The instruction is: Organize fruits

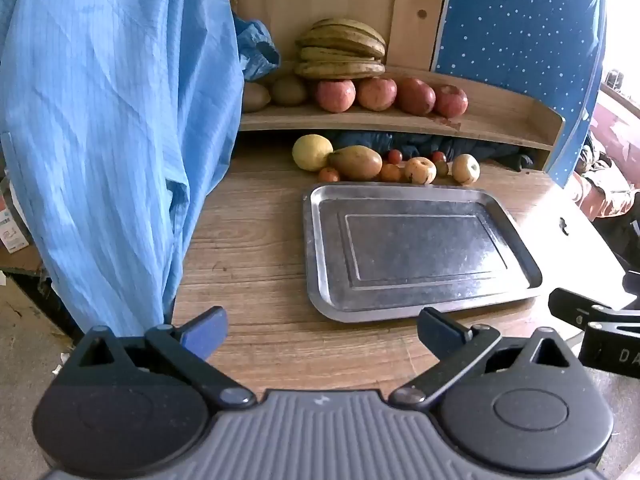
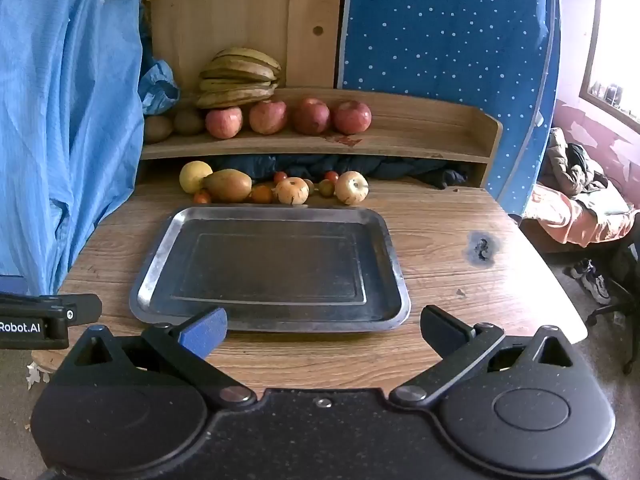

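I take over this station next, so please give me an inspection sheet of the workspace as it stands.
Surface: wood-grain table with a dark burn-like mark right of the tray.
Job's things: empty rectangular metal tray; behind it a yellow round fruit, a brownish mango, two pale apples and small tomatoes; on the wooden shelf, four red apples, a browned banana bunch and two kiwis.
Clutter: dark cloth under the shelf.
Grippers: left gripper and right gripper both open, empty.
Cables: nothing seen.
Surroundings: blue fabric hanging left, blue dotted panel behind, shoes on the floor right.
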A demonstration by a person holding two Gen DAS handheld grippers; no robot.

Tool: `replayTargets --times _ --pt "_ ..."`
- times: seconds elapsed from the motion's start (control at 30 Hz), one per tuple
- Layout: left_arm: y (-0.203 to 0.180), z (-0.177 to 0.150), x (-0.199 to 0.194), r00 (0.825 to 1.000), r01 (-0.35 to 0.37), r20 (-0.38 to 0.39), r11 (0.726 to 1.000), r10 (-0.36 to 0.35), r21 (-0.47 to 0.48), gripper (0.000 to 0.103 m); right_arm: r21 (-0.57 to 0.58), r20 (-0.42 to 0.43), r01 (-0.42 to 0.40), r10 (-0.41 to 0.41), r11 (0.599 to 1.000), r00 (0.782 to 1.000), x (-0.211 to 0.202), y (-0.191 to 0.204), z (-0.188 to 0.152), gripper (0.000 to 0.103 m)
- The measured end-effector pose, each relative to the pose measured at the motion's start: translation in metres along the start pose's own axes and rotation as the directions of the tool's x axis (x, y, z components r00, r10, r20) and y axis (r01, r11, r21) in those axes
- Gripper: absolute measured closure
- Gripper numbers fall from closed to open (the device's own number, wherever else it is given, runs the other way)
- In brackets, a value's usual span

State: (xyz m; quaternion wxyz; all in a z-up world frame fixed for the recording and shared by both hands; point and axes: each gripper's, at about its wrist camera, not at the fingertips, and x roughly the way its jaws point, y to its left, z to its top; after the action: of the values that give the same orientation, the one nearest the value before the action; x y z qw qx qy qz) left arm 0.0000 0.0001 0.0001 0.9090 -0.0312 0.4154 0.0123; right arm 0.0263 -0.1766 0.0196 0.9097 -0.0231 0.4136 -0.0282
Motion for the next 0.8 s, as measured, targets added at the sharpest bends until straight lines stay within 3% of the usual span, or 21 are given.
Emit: replayTargets --times 0.8 --pt "0.0005 -0.0032 0.0011 1.000 -0.002 -0.005 1.000 0.002 0.001 0.000 0.004 0.005 0.000 0.000 1.000 1.000 -0.0011 0.0002 -0.0051 0.000"
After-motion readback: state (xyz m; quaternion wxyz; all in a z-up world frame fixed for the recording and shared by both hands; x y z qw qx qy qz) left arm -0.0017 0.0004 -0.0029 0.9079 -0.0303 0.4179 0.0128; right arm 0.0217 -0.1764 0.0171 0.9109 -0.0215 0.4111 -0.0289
